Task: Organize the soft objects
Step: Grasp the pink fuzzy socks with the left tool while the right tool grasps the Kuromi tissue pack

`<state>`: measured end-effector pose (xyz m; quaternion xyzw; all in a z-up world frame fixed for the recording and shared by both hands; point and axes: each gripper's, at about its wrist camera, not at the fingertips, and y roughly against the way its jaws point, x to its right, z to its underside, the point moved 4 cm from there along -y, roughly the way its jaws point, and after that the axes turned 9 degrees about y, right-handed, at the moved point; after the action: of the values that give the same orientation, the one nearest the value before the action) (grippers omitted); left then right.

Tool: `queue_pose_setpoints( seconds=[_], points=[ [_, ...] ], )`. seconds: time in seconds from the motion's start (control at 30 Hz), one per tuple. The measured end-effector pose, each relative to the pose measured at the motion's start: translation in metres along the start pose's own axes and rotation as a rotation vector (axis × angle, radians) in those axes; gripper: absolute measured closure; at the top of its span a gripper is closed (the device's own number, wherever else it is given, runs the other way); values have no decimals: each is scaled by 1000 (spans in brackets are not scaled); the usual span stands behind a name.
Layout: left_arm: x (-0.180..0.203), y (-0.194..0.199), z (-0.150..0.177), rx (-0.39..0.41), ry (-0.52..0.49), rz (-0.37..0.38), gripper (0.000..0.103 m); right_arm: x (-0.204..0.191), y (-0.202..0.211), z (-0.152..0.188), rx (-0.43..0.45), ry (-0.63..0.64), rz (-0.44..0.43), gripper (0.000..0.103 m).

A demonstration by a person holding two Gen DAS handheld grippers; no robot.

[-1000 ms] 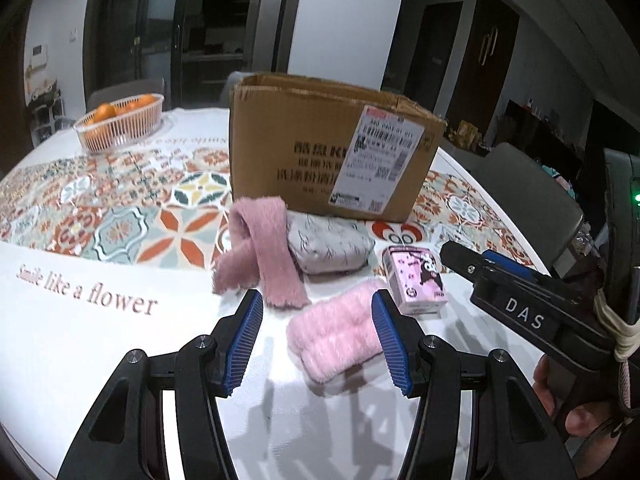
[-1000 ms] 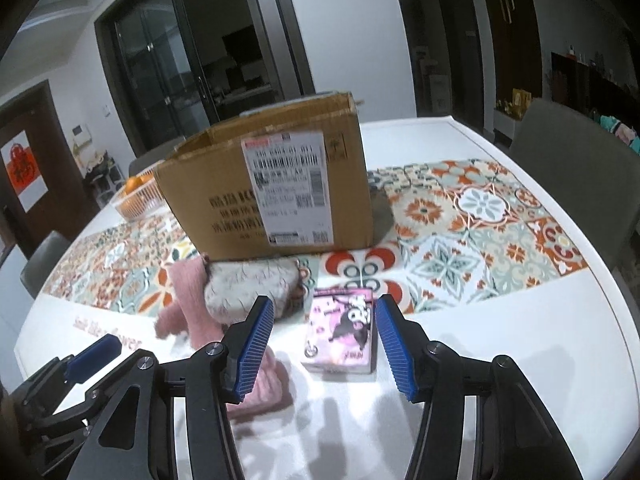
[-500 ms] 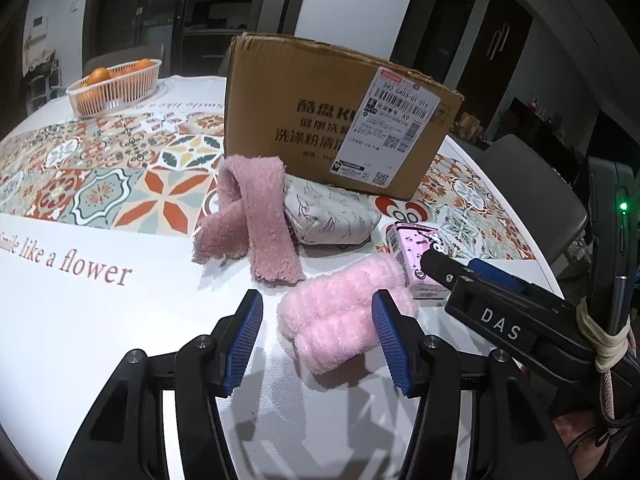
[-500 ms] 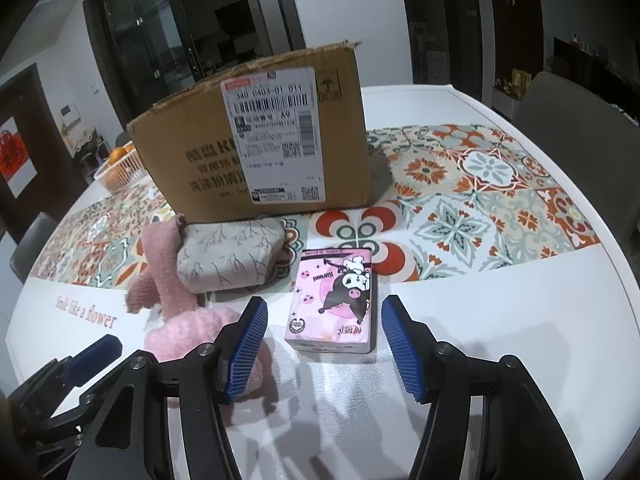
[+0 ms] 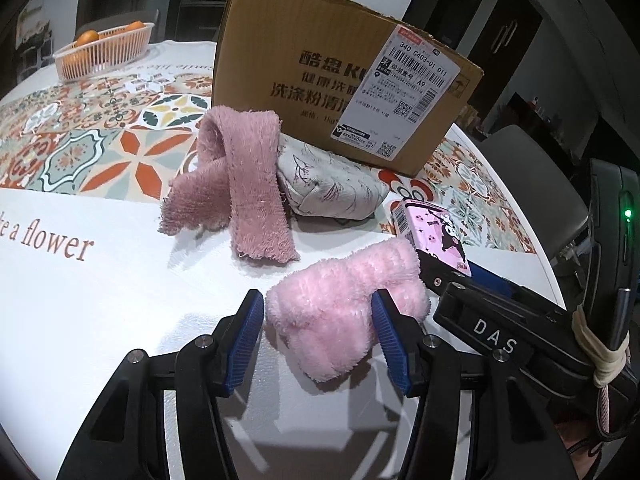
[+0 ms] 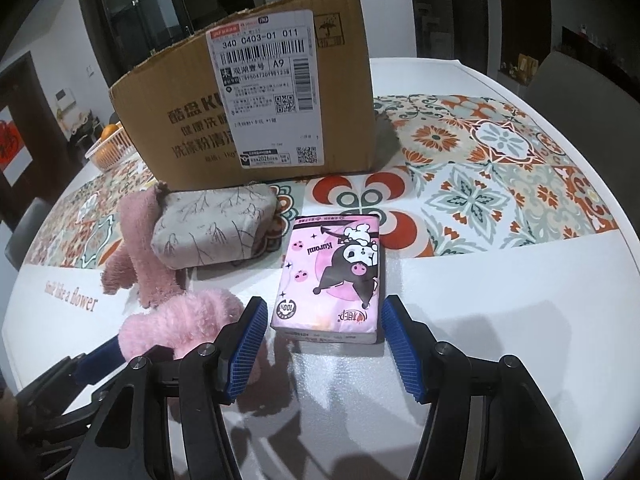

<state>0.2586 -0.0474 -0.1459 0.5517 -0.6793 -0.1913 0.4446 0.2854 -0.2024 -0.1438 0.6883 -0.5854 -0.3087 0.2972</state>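
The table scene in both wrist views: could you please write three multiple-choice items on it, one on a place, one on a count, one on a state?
1. Where does the fruit basket stand?
A. on the far part of the table
B. inside the cardboard box
C. on a chair

2. How many pink fluffy cloth pieces lie in front of the cardboard box?
A. one
B. two
C. four

3. How does the right tool stand to the tissue pack?
A. open, straddling its near end
C. shut, far off
B. lifting it

Key: 1 A, beyond the box; 2 B, the dusky pink towel and light pink fluffy cloth; 3 A, gaps show beside both pads.
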Motion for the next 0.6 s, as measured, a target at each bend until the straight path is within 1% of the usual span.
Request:
queue_pose_setpoints(
  seconds=[0.07,0.13,0.3,0.37,0.4,0.6],
  points=[
    [0,-2,0,-4,-3,2,56,-1,-2,0,-2,2,-2,42],
    [1,-2,1,0,-9,4,60,-1,-4,1,-4,3,-1,42],
    [2,0,1,18,-14,3,68,0,-5,2,0,0,7,42],
    [1,0,1,20,-13,6,72,0,-4,2,4,-1,16,44],
    [1,1,1,23,-11,8,73,1,-4,3,5,-4,17,47],
    [2,8,1,44,-21,9,76,1,2,7,12,-25,21,48]
  ],
)
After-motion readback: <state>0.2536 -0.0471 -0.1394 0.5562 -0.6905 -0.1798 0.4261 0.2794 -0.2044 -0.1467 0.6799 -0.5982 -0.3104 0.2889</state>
